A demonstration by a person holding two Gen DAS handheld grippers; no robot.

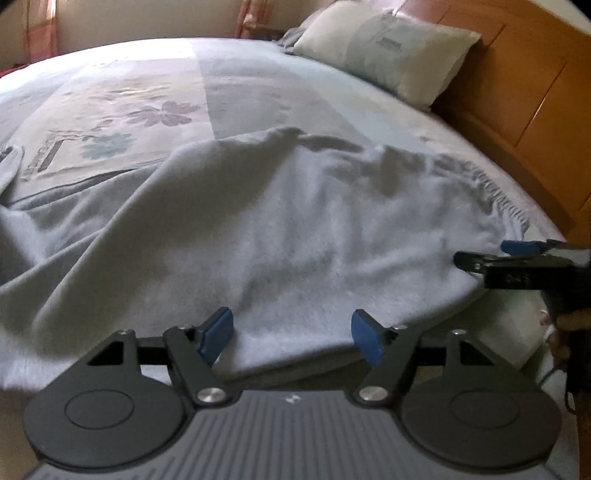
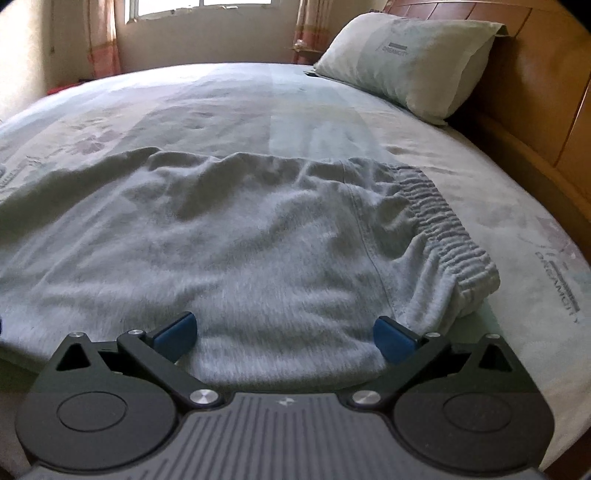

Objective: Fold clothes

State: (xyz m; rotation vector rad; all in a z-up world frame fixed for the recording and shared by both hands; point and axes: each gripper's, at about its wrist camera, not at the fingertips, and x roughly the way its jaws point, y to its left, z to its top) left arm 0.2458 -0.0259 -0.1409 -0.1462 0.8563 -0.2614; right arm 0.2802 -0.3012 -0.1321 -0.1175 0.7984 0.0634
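Grey sweatpants (image 1: 280,236) lie spread on the bed, wrinkled, with the legs running off to the left. Their gathered elastic waistband (image 2: 439,229) sits at the right end. My left gripper (image 1: 291,334) hovers open just above the near edge of the cloth, nothing between its blue pads. My right gripper (image 2: 284,338) is open too, over the near edge close to the waistband. In the left wrist view the right gripper (image 1: 491,254) shows at the right edge, a hand (image 1: 565,332) below it.
The bedsheet (image 1: 155,110) has a faded flower print. A pale pillow (image 2: 410,55) leans on the wooden headboard (image 1: 524,110) at the far right. A curtained window (image 2: 199,7) is beyond the bed's far side.
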